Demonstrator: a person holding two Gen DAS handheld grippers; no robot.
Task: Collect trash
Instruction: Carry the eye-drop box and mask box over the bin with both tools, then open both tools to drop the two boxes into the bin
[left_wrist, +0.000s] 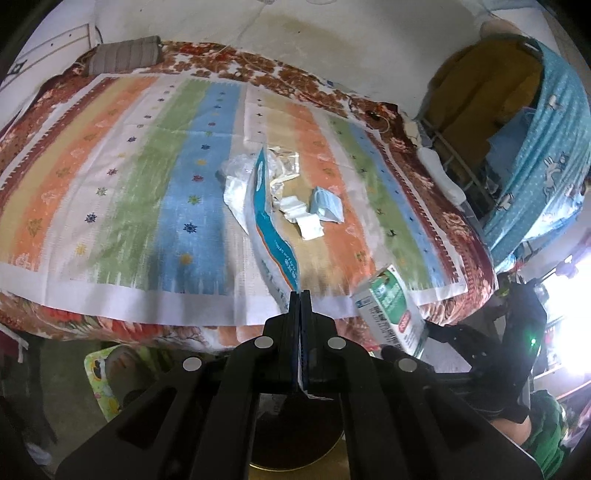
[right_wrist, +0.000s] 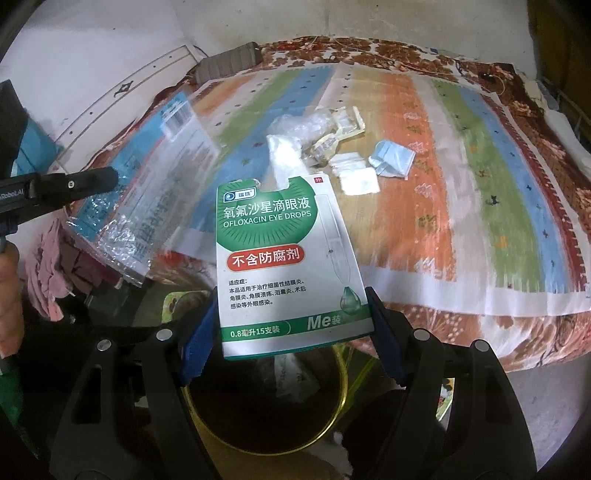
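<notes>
Our left fingers (left_wrist: 295, 314) are pressed together on the lower edge of a blue-and-white plastic bag (left_wrist: 266, 221), which hangs up and away from the left gripper (left_wrist: 301, 295); in the right wrist view the same bag (right_wrist: 147, 192) shows crinkled and motion-blurred, its print too smeared to read. The right gripper (right_wrist: 291, 317) has its blue pads (right_wrist: 197, 343) spread apart, with a green-and-white eye-drop box (right_wrist: 284, 266) between them — the pads sit beside its lower corners, and we cannot tell whether they actually touch it. From the left wrist view only a tilted corner of that box (left_wrist: 391, 310) shows.

Below both grippers sits a dark bin with a gold rim (right_wrist: 332, 424), its inside too dim to make out, mostly hidden behind our fingers.

On the striped sheet (right_wrist: 461, 184) over the bed, towards the middle, lies the remaining trash: a crumpled clear wrapper (right_wrist: 306, 125), a yellowish blister pack (right_wrist: 347, 125), small white packets (right_wrist: 358, 181) and a folded blue face mask (right_wrist: 391, 158), all close together. A grey pillow (left_wrist: 123, 55) lies at the far left corner.
</notes>
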